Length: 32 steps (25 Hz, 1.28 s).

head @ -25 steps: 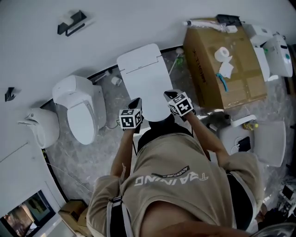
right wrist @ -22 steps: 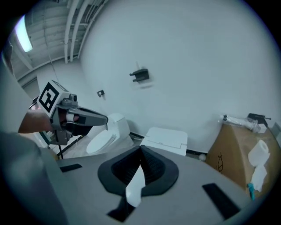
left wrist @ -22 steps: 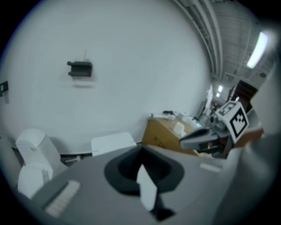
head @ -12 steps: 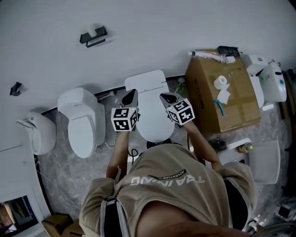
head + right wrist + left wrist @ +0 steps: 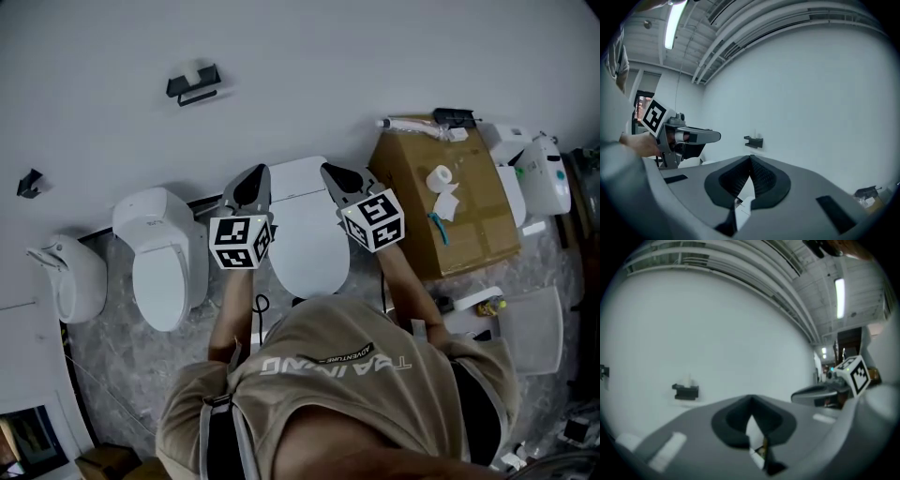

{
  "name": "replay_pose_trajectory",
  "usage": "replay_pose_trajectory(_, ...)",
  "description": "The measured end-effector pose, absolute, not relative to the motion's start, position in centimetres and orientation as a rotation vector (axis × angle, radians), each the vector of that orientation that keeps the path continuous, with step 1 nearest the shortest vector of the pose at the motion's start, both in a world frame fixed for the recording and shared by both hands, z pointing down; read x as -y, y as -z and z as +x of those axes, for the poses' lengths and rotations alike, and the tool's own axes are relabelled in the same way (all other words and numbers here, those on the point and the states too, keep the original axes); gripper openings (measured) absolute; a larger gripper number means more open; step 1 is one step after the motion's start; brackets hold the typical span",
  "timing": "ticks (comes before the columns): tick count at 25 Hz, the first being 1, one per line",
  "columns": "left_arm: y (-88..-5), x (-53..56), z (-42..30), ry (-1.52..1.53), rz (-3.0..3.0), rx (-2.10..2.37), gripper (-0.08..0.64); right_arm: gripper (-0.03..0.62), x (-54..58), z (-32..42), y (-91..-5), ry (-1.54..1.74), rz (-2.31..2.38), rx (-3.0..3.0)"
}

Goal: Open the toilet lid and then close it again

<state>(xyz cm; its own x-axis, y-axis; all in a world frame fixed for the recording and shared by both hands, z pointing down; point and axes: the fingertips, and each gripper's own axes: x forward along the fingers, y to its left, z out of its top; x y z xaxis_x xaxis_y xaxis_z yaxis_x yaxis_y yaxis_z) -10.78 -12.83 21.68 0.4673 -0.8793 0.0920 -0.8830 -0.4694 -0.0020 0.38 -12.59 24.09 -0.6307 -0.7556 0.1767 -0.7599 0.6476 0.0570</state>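
The toilet stands in the middle of the head view, against the far wall, and its lid is down and flat on the bowl. The person stands at the near end of it.

The left tongs are shut, the two tips are together and nothing is between them. In the head view they lie over the left far corner of the toilet, just beside the left edge of the lid. The right tongs are also shut with tips together and hold nothing. They lie over the right far corner, just beside the right edge of the lid. So the lid is between the two tongs and reaches nearer to the person than they do. Neither of the tongs touches it as far as I can see.

Both gripper views look at the bare wall and not down at the toilet, so the tongs point to the wall. Each view shows a dark holder on the wall and the other tongs at its side.

A second toilet stands to the left on the floor, with lid down. To the right is a brown box with a paper roll on top
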Motion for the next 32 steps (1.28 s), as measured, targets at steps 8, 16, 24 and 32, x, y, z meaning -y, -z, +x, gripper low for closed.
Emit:
replay_pose_trajectory(8,-19.5,12.1,-10.3,-0.094,2.705,1.608,0.005,0.012,12.2,0.9,-20.4,0.059,1.303,2.711)
replay_pose_trajectory(16,-16.5,12.3,-11.3,-0.01,2.73,1.719,0.005,0.014,12.0,1.0,-18.7,0.118,1.348,2.736)
replay_pose_trajectory(24,-16.8,11.9,-11.5,0.003,2.717,1.717,0.005,0.012,11.5,0.8,-17.8,0.14,1.337,2.749)
replay_pose_trajectory(32,-17.0,12.4,-11.0,0.024,2.722,1.653,0.005,0.012,11.8,1.0,-18.5,0.117,1.336,2.749)
